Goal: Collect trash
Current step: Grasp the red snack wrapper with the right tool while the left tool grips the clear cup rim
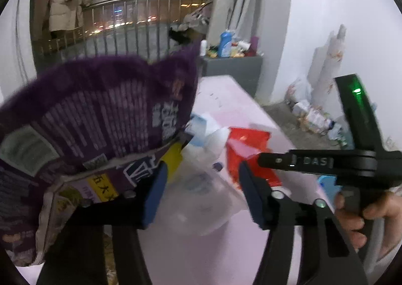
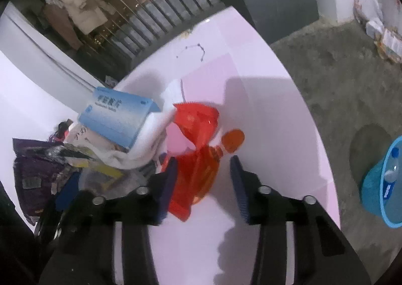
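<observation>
A pile of trash lies on the pink table (image 2: 263,114). In the left wrist view my left gripper (image 1: 201,184) is open around a clear plastic bottle (image 1: 201,192); a purple snack bag (image 1: 100,114) stands against the left finger's outer side. In the right wrist view my right gripper (image 2: 203,179) is open over a red plastic wrapper (image 2: 198,149) with an orange cap (image 2: 233,139) beside it. A blue box (image 2: 118,116) rests on white tissue (image 2: 150,141). The right gripper (image 1: 263,159) also shows in the left view above the red wrapper (image 1: 248,149).
A blue basket (image 2: 377,184) with bottles stands on the floor at right. A grey cabinet (image 1: 233,71) with bottles is beyond the table. Bags and rubbish (image 1: 314,114) lie along the wall. A railing (image 1: 113,23) and hanging coats are behind.
</observation>
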Motion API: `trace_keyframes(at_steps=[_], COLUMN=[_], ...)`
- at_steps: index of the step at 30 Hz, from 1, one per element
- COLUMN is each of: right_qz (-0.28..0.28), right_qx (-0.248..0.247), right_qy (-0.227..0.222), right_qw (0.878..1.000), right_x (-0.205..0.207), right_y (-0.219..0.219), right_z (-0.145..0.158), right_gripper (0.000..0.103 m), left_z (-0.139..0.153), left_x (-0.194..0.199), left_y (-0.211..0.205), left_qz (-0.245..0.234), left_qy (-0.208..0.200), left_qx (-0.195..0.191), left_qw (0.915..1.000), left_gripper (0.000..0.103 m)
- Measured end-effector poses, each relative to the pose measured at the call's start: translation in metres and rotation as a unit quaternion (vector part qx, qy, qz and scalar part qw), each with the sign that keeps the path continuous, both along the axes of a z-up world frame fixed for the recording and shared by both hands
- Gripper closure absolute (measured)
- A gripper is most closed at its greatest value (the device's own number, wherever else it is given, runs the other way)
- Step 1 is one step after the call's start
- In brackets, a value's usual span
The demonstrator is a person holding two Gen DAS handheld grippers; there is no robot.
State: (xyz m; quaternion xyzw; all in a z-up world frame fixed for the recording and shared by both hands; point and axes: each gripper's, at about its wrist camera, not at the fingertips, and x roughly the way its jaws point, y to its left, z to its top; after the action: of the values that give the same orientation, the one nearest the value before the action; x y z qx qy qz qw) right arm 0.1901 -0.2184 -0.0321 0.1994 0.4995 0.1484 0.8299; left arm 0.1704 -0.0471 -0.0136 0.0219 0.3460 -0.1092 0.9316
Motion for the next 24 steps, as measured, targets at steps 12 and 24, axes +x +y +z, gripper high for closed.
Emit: trace_keyframes(at_steps=[12,24], right_qz=[0.014,0.024], right_qx=[0.005,0.017], right_qy=[0.016,0.026], right_qw=[1.0,0.999], right_x=[-0.023,-0.058], right_y=[-0.009,-0.021], right_z=[0.003,0.008], right_gripper=[0.097,0.101], left_z=[-0.006,-0.022], left_x=[-0.022,-0.045], left_y=[0.023,0.042], left_qz=[-0.029,-0.054], left_qy=[0.057,0.113], left_qx=[0.021,-0.024], left_qw=[0.9978,0.9918], left_gripper=[0.081,0.098])
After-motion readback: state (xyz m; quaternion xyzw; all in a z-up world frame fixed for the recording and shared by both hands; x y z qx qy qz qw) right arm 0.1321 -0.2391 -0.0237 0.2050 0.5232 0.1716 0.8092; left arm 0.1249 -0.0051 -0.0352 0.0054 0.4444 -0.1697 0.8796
